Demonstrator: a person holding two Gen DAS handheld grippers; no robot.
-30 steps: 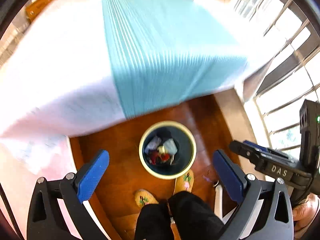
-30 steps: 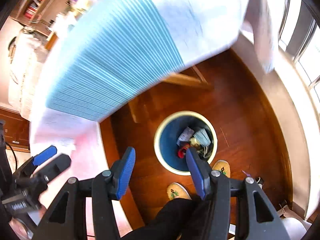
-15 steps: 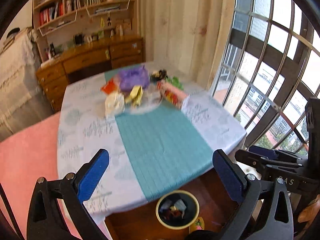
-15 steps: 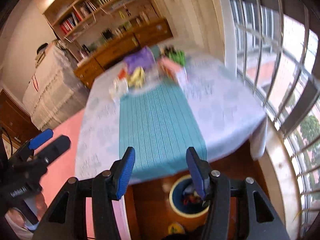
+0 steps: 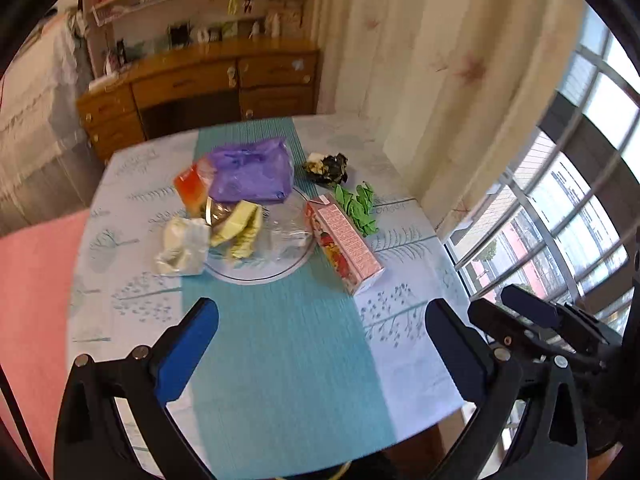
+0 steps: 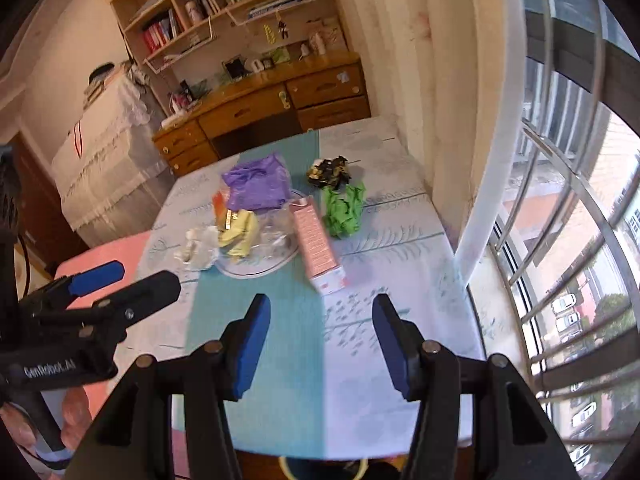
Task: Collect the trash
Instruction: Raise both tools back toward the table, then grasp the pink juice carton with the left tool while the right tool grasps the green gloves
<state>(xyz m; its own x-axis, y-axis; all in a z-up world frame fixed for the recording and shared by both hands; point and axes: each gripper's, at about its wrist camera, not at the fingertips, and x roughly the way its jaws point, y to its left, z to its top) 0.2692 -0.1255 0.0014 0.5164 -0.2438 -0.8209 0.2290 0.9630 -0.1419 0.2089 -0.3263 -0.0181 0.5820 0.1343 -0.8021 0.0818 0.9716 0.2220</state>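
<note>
Trash lies at the far half of the table: a purple bag [image 5: 252,172], an orange wrapper [image 5: 191,190], yellow wrappers [image 5: 240,230], a crumpled white wrapper [image 5: 182,246], a pink carton [image 5: 344,246] lying on its side, green crumpled paper [image 5: 358,208] and a dark wad [image 5: 328,168]. Some rest on a clear glass plate [image 5: 296,258]. My left gripper [image 5: 320,340] hangs open and empty above the near table. My right gripper [image 6: 320,340] is open and empty too, with the carton [image 6: 318,248] just beyond it. The bin's rim [image 6: 320,468] peeks out under the table edge.
The table wears a white cloth [image 5: 404,344] with a teal runner [image 5: 280,360]. A curtain [image 5: 420,60] and barred window [image 6: 560,240] stand on the right, a wooden desk [image 5: 200,80] with shelves behind. A pink mat [image 5: 32,300] lies left.
Both grippers have risen from over the floor bin and tilted up to face the tabletop trash. The bin has dropped almost out of view. Jaws stay open.
</note>
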